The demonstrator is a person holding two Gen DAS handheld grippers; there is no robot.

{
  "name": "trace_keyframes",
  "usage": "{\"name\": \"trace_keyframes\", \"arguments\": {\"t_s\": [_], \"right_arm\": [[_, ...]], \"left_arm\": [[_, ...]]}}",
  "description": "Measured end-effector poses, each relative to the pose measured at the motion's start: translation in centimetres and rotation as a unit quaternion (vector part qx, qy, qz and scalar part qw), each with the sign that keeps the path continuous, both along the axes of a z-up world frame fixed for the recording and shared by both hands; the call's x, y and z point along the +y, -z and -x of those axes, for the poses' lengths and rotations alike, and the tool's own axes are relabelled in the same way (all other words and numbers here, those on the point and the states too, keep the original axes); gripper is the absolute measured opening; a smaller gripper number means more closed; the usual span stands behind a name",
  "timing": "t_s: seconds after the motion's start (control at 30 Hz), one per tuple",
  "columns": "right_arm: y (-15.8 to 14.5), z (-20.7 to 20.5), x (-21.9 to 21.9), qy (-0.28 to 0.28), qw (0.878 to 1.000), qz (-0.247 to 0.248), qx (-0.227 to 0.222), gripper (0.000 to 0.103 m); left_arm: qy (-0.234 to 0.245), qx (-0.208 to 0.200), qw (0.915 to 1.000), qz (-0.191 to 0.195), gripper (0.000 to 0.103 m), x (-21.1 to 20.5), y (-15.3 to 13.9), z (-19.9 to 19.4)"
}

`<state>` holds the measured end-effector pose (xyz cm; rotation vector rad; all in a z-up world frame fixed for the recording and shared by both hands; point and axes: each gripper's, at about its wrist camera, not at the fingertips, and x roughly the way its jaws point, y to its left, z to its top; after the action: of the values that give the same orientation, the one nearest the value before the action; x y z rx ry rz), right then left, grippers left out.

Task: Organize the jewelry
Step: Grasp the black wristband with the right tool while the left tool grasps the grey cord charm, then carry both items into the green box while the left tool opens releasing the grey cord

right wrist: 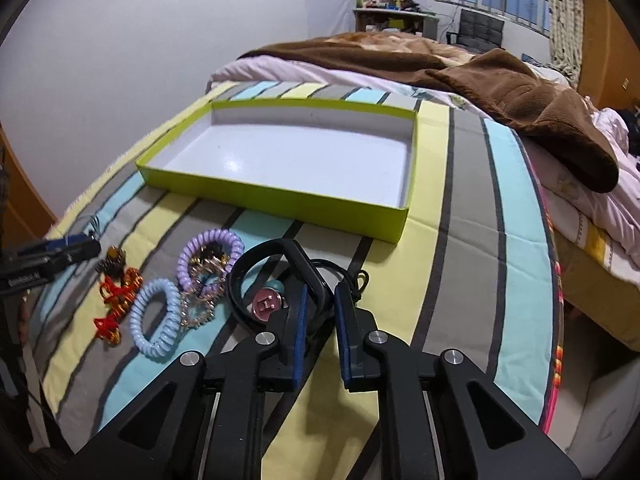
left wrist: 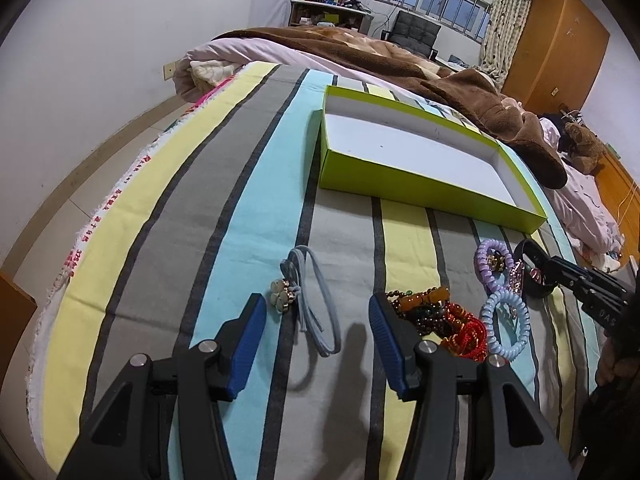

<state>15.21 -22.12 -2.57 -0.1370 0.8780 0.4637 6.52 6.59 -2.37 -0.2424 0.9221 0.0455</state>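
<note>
A shallow lime-green box (left wrist: 404, 171) with a white inside lies empty on the striped bedsheet; it also shows in the right wrist view (right wrist: 280, 199). My left gripper (left wrist: 316, 312) is open just above a blue cord hair tie with a flower charm (left wrist: 308, 304). To its right lies a heap of red and amber bead bracelets (left wrist: 444, 320), a blue coil hair tie (left wrist: 506, 326) and a purple coil hair tie (left wrist: 492, 260). My right gripper (right wrist: 320, 300) has its jaws closed around the rim of a black bangle (right wrist: 276, 276) with a pink charm (right wrist: 266, 303).
A brown blanket (right wrist: 500, 80) and pink bedding lie behind and right of the box. The bed edge drops off at the right (right wrist: 556, 280). A wooden wardrobe (left wrist: 556, 48) and a shelf stand at the back wall.
</note>
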Motion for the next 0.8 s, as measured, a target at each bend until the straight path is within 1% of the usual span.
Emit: {"name": "trace_keyframes", "arguments": {"t_s": [0.03,0.1,0.17,0.27,0.33,0.47,0.5,0.53,0.6,0.8], "right_arm": [[-0.1,0.1,-0.2,0.003,1.0,-0.006,-0.001,0.013],[-0.4,0.3,-0.5,0.01,1.0,-0.019,-0.003,0.013],[-0.7,0.4,-0.7,0.014,0.999,-0.029,-0.005,0.013],[-1.3,0.9,-0.9,0.019,0.999,-0.045,-0.012,0.013],[-1.6,1.1,-1.1,0.024,0.998,-0.057,-0.017,0.013],[-2.5,1.9,-1.4,0.032,0.996,-0.076,-0.025,0.013],[-2.7,2.1,-1.5,0.031,0.996,-0.079,-0.028,0.013],[-2.9,2.4,-1.5,0.031,0.996,-0.081,-0.031,0.013],[-3.4,2.8,-1.5,0.031,0.995,-0.084,-0.038,0.013],[-3.8,3.0,-2.0,0.039,0.994,-0.09,-0.042,0.013]], "left_arm": [[-0.003,-0.001,1.0,0.0,0.049,0.1,-0.1,0.1],[-0.006,-0.004,1.0,0.005,0.041,0.3,-0.1,0.2],[-0.007,-0.001,1.0,0.003,0.037,0.5,0.0,0.1],[-0.005,-0.002,1.0,-0.002,0.034,0.5,0.1,0.0],[-0.006,-0.004,1.0,-0.002,0.033,0.5,0.1,-0.2],[-0.006,-0.003,0.9997,-0.023,0.031,0.2,0.1,-0.6],[-0.003,-0.003,0.9995,-0.032,0.029,0.0,0.2,-0.8],[-0.002,-0.002,0.9992,-0.041,0.027,-0.2,0.1,-0.8],[-0.001,-0.003,0.9985,-0.054,0.018,-0.4,0.2,-0.8],[0.004,-0.007,0.9982,-0.059,0.018,-0.6,0.0,-0.7]]}}
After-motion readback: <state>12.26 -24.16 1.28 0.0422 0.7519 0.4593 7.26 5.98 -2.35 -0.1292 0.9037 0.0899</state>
